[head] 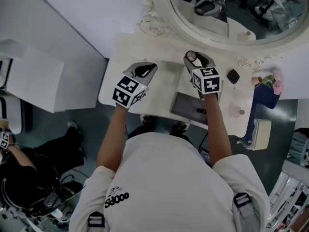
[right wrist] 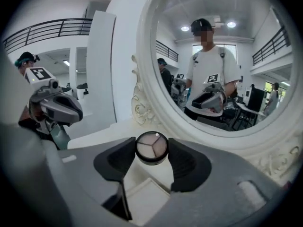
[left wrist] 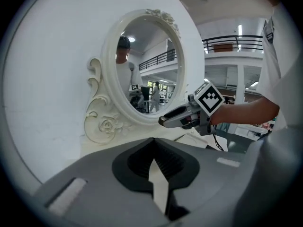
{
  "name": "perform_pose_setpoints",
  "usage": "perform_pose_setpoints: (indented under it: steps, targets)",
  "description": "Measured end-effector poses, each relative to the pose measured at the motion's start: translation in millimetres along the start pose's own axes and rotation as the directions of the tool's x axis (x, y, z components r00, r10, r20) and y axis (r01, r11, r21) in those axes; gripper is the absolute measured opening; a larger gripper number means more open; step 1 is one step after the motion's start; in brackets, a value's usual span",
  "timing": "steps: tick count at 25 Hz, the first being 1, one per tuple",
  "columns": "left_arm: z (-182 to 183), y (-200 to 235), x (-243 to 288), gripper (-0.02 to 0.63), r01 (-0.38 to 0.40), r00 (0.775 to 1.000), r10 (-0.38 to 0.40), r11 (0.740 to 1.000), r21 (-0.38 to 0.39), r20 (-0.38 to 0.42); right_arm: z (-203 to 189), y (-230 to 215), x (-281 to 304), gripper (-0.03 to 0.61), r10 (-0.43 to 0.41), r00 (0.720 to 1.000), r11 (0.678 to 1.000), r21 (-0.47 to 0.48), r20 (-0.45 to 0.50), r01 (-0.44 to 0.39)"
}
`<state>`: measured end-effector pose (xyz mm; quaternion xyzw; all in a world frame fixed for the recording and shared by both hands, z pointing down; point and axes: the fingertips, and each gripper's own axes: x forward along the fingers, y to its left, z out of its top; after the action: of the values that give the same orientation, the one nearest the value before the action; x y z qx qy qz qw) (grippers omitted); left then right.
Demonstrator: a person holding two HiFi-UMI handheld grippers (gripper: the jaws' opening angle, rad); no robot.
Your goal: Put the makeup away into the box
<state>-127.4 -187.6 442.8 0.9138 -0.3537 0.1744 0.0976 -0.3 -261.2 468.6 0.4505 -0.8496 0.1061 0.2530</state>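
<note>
Apparently the right gripper was closed partway on a round compact, pads pressing its 2 sides. It held the compact above the table, prob. so it could go into the box. The box lay open at the table's front edge, just below that gripper in the head view. The left gripper had its jaws fully together w/ nothing between them; I think it hung aside only to keep out of the way. Count: 2 grippers, 1 compact in grip, 1 box w/ 1 dark item inside, 1 small black item and 1 pale bottle on the table's right part, 1 oval mirror.
</note>
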Motion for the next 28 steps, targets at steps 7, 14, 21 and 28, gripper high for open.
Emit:
perform_pose_setpoints:
  steps: [7,14,21,28]
  targets:
    - [15.4,-45.2,43.9,0.018,0.213,0.977,-0.214,0.974,0.079,0.003,-33.6,-15.7,-91.3,0.216,-0.178,0.984,0.980,0.092,0.031,0.174]
    - [10.5,-93.4,73.0,0.018,0.341,0.940,-0.339,0.934,0.102,-0.040,-108.1,4.0,-130.7,0.216,-0.199,0.979,0.960,0.193,-0.036,0.203]
    - [-14.0,-130.3,86.1,0.018,0.370,0.927,-0.364,0.927,0.067,-0.087,-195.1,37.3,-117.7,0.216,-0.074,0.981,0.969,0.220,-0.181,0.114]
    - [-35.9,-135.6,82.9,0.018,0.328,0.938,-0.322,0.944,0.029,-0.129,-251.6,50.2,-94.7,0.216,-0.008,0.941,0.979,0.190,-0.339,0.077]
